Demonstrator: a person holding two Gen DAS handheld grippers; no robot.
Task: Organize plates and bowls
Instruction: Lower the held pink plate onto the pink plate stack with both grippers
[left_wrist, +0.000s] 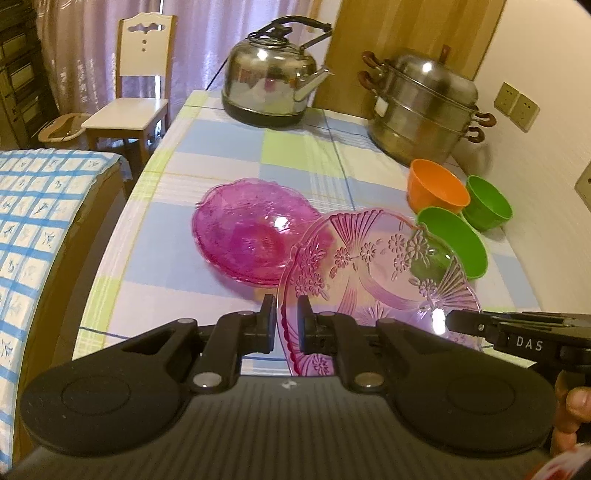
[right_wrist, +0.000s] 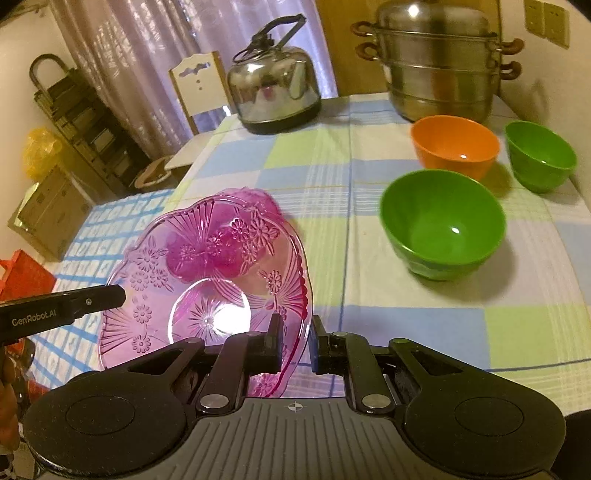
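A clear pale-pink plate (left_wrist: 369, 266) with a pressed flower pattern hangs tilted above the table, held at two sides of its rim. My left gripper (left_wrist: 287, 310) is shut on its near-left rim. My right gripper (right_wrist: 296, 326) is shut on the plate's (right_wrist: 207, 280) right rim and shows from the side in the left wrist view (left_wrist: 454, 319). A darker magenta plate (left_wrist: 247, 229) lies flat on the table, partly under the held one. To the right stand an orange bowl (right_wrist: 454, 144), a large green bowl (right_wrist: 443, 225) and a smaller green bowl (right_wrist: 539, 155).
A steel kettle (left_wrist: 269, 74) and a stacked steel steamer pot (left_wrist: 421, 103) stand at the far end of the checked tablecloth (left_wrist: 295, 147). A wall with sockets runs along the right. A white chair (left_wrist: 136, 92) and a blue-checked surface (left_wrist: 37, 221) lie to the left.
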